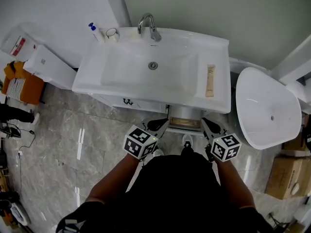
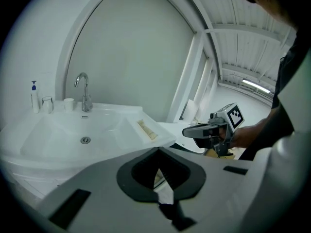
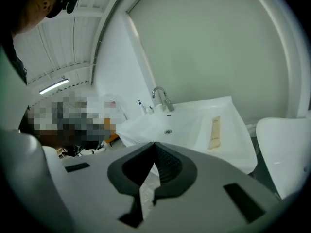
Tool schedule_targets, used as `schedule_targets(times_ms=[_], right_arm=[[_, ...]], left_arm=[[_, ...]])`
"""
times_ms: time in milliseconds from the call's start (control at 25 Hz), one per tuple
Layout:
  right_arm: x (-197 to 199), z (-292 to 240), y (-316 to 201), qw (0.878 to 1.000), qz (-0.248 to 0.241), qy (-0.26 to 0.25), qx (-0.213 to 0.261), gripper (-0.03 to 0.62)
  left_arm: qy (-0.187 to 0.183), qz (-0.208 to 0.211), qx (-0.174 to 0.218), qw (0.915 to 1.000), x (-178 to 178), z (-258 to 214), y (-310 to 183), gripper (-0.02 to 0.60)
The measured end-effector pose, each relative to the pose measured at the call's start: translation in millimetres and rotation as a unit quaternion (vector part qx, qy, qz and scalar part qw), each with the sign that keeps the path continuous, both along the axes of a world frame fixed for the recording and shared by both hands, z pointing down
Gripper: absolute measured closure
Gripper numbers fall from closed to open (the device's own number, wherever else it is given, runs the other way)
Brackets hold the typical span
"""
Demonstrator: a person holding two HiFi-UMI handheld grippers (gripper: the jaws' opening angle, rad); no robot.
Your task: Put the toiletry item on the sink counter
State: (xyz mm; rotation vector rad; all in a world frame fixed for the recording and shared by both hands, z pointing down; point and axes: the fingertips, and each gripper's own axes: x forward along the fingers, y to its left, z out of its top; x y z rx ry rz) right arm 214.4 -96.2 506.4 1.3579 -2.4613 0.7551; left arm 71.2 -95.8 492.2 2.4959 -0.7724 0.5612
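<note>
Toiletry item (image 1: 210,80): tan tube, possibly a cream, lying flat on the right ledge of the sink worktop (image 1: 221,52), well apart from the tap (image 1: 148,25). Left gripper (image 1: 163,124) and right gripper (image 1: 206,124): jaws together, empty, held low in front of the worktop. Placement judged complete; nothing evidently left.

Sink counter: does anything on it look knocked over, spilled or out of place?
Nothing stands out. The beige tube lies flat along the right ledge of the sink counter; the pump bottle and glass stand upright left of the faucet. No spill shows.
</note>
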Motion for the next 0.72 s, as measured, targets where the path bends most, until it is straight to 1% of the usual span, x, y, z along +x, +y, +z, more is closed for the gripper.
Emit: schedule_targets(times_ms=[160,440,720], right_arm=[[4.6,2.8,1.7,1.000,-0.001,0.006,-0.003,0.591],[16.1,6.4,-3.6,1.000,-0.003,0.013,-0.004,0.591],[28.9,11.8,-14.7,0.999,-0.014,0.032,-0.001,0.591]], left_arm=[[0.002,0.009,0.003,1.0000,9.2,-1.6,-0.2,0.581],[0.003,0.010,0.003,0.9999,21.5,-1.5,-8.1,0.581],[0.003,-0.001,0.005,1.0000,32.5,-0.9,-16.8,0.581]])
